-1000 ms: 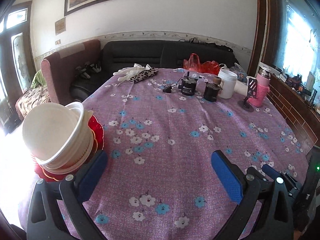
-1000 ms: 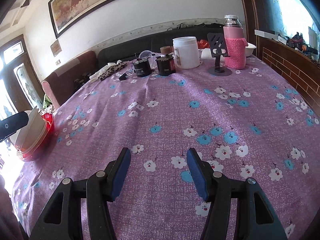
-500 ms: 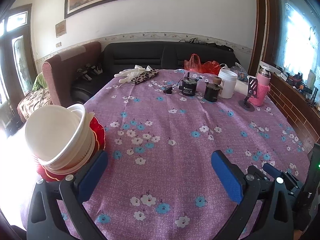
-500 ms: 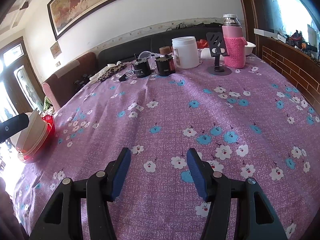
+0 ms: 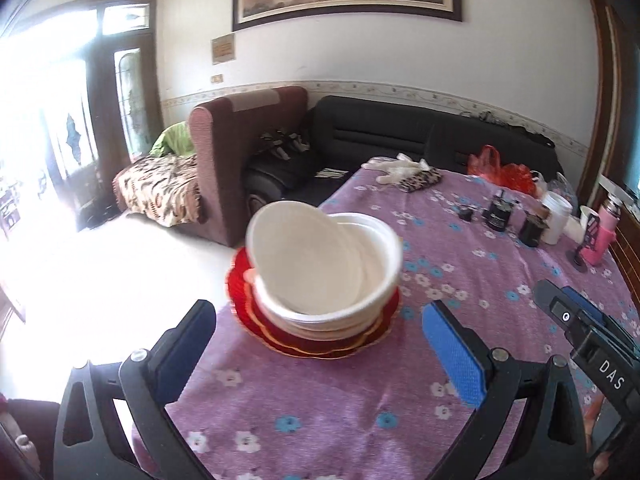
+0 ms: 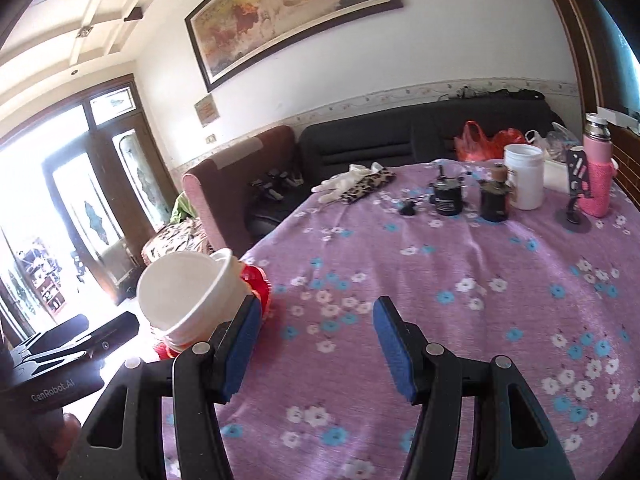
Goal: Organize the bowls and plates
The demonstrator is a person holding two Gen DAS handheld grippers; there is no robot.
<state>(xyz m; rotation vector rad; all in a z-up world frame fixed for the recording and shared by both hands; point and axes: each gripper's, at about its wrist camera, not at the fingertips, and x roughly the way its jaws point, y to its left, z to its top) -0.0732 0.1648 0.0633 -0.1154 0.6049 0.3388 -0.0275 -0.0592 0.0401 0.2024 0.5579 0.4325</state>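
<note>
A stack of white bowls point(image 5: 324, 276) is sitting on red scalloped plates point(image 5: 316, 340) right at the left edge of the tabletop point(image 5: 460, 280), the topmost bowl tilting toward the room beyond the edge. In the right wrist view the same stack point(image 6: 188, 296) is showing at the left rim of the purple flowered cloth, the red plates point(image 6: 258, 280) peeking out behind it.

The left tongs point(image 5: 320, 356) are standing wide open just in front of the stack, nothing between the blue pads point(image 5: 452, 356), which are apart from the plates. The right tongs point(image 6: 316, 344) are also open with nothing held (their left pad is overlapping the bowls in the picture, though contact cannot be told).

A broad stretch of bare cloth is lying open between the stack and the far side of the tabletop. Along that far side, well apart from the bowls, two dark jars point(image 6: 468, 198), a white tub point(image 6: 524, 182) and a pink flask point(image 6: 598, 176) are standing, with white gloves point(image 6: 344, 184) near the far edge. Past the left edge, bright floor point(image 5: 100, 280) is stretching toward a brown armchair point(image 5: 236, 152).
</note>
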